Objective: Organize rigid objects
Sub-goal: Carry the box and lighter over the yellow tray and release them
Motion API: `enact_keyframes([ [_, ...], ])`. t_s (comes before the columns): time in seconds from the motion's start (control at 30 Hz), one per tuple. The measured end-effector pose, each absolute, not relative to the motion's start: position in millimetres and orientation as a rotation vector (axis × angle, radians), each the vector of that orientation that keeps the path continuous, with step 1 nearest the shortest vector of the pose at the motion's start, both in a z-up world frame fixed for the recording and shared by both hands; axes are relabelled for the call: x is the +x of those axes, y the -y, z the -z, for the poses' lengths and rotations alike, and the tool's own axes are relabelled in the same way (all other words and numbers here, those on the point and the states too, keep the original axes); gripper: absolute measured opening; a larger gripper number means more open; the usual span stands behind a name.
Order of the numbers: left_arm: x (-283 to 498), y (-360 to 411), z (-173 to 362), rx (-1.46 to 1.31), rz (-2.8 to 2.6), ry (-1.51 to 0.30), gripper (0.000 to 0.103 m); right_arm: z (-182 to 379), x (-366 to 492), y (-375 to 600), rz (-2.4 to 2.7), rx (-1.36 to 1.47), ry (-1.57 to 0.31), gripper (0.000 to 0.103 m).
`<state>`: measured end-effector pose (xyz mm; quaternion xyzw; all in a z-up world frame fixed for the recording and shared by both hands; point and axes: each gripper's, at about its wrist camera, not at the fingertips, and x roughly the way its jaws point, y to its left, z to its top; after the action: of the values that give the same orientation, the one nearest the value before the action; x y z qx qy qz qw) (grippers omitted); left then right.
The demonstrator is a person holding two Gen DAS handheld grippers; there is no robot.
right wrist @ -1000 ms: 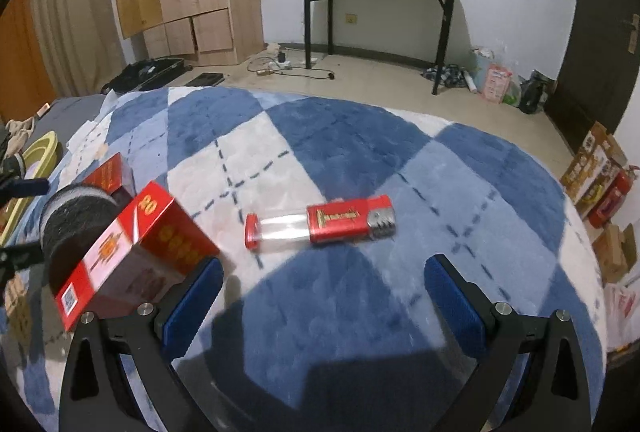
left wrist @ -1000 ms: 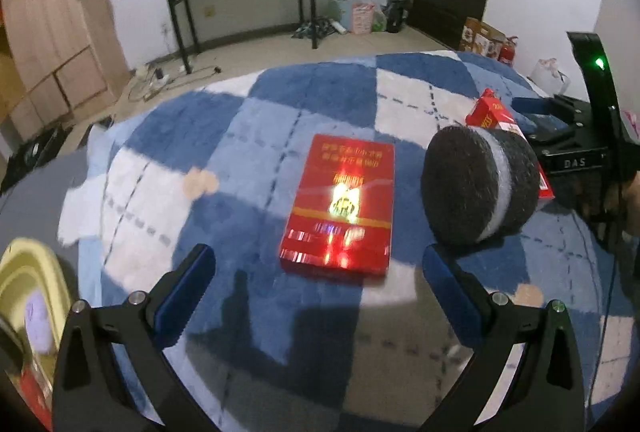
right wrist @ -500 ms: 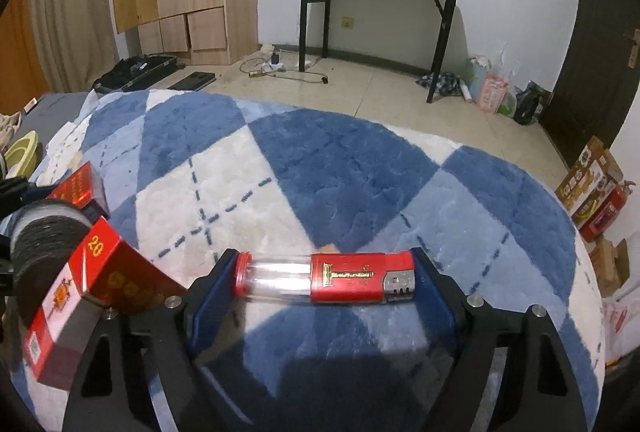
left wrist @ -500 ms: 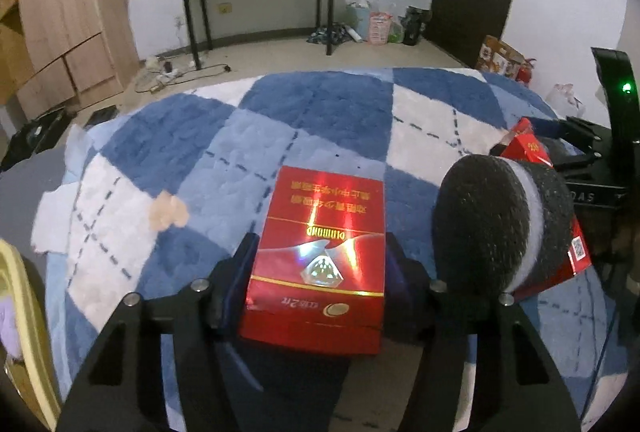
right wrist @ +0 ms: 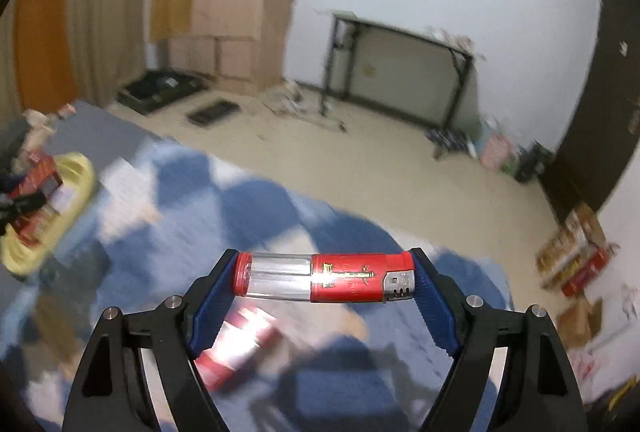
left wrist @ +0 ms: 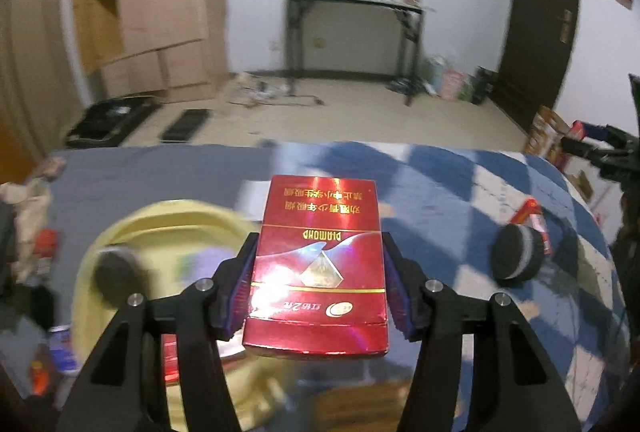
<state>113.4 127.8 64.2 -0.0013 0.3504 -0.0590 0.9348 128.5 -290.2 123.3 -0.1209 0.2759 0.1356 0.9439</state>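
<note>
- My left gripper (left wrist: 318, 280) clamps the red cigarette pack (left wrist: 318, 268), long axis pointing forward, over the yellow basin (left wrist: 168, 224).
- My right gripper (right wrist: 324, 282) pinches the red lighter (right wrist: 324, 282) crosswise by its ends; the basin lies far left of it.

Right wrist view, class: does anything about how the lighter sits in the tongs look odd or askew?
Nothing stands out. The red lighter lies crosswise and roughly level, clamped end to end between the right tongs, clear of the blue checked blanket below.
</note>
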Motion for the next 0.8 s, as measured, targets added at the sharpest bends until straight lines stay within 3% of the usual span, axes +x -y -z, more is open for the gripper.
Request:
enact_keyframes([
  [0.13, 94, -205, -66, -0.034, -0.008, -0.737, 0.058, -141, 110, 206, -0.425, -0.235, -0.543, 0.082],
  [0.27, 81, -254, -49, -0.057, -0.102, -0.773, 0.058, -121, 93, 109, -0.586, -0.269, -0.603, 0.082],
  [0.47, 90, -289, -3, -0.159, -0.131, -0.850, 0.058, -67, 85, -9, -0.710, -0.356, -0.689, 0.082],
  [0.8, 84, -325, 44, -0.250, -0.149, -0.870, 0.058, -4, 145, -93, -0.642, -0.425, -0.786, 0.082],
])
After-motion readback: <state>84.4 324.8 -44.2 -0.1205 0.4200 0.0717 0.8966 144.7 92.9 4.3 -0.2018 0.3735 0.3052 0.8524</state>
